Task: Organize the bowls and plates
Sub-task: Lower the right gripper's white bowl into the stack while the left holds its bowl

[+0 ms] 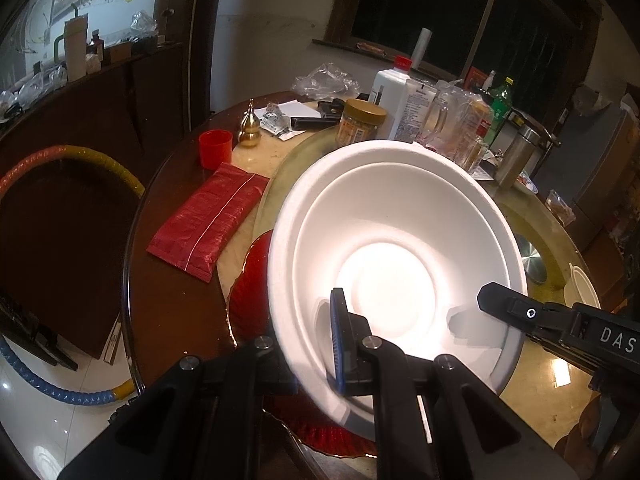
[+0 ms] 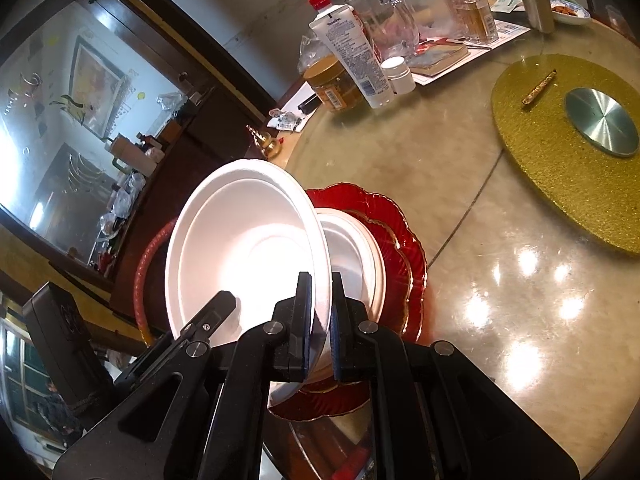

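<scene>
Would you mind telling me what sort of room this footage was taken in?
Probably a home dining room: a round marble-look dining table with a glass lazy Susan, cluttered with a gold-lidded jar and white lotion bottle, beside a dark wooden sideboard under a mirror.

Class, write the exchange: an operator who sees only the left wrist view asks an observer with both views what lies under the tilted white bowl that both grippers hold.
Operator: The white bowl fills my view. What sits on the red plate beneath it?
Observer: A second white bowl rests on that plate, behind the held bowl's underside.
Operator: How is the rim held on the other side?
Observer: The right gripper has one pad inside the rim and one outside, shut on it.
</scene>
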`<state>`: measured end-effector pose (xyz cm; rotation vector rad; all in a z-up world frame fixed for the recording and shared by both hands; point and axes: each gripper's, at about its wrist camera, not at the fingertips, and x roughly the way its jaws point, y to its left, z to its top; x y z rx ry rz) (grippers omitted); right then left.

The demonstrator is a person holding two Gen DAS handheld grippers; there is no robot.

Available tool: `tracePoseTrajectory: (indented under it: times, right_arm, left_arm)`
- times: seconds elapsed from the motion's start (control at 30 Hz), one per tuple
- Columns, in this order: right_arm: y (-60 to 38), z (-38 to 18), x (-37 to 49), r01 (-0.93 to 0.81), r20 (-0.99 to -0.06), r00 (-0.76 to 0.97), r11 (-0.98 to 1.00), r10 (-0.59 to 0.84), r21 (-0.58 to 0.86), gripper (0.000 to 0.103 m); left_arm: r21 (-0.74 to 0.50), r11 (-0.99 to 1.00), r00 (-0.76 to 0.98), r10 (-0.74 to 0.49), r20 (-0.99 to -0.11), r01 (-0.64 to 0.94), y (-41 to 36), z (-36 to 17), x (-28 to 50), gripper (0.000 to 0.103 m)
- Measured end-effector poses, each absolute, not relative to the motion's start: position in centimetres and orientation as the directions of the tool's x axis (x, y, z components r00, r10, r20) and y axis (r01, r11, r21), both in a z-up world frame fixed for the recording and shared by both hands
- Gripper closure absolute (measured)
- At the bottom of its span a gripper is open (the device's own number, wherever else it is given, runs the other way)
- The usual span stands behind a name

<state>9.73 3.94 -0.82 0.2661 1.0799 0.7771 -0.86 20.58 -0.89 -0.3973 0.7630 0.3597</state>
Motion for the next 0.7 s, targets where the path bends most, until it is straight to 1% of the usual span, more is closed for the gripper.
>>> tracePoseTrajectory:
  times: [0.47,0.7]
  right_arm:
    - [5.3,-1.6,10.0,-0.440,-0.707,0.222,0.716,0.671,0.542,0.096]
    - [6.0,-1.6,9.9,-0.458,-0.727,0.239,0.735,0.644,0.500,0.095]
  left_arm:
    - [-0.206,0.860,0.655,0.180,-0.734,-0.467,21.2,-1.3,-1.0,0.093]
    - [-0.196,0.861,0.646,0.183,-0.741,-0.469,21.4,-1.6,-0.8,0.093]
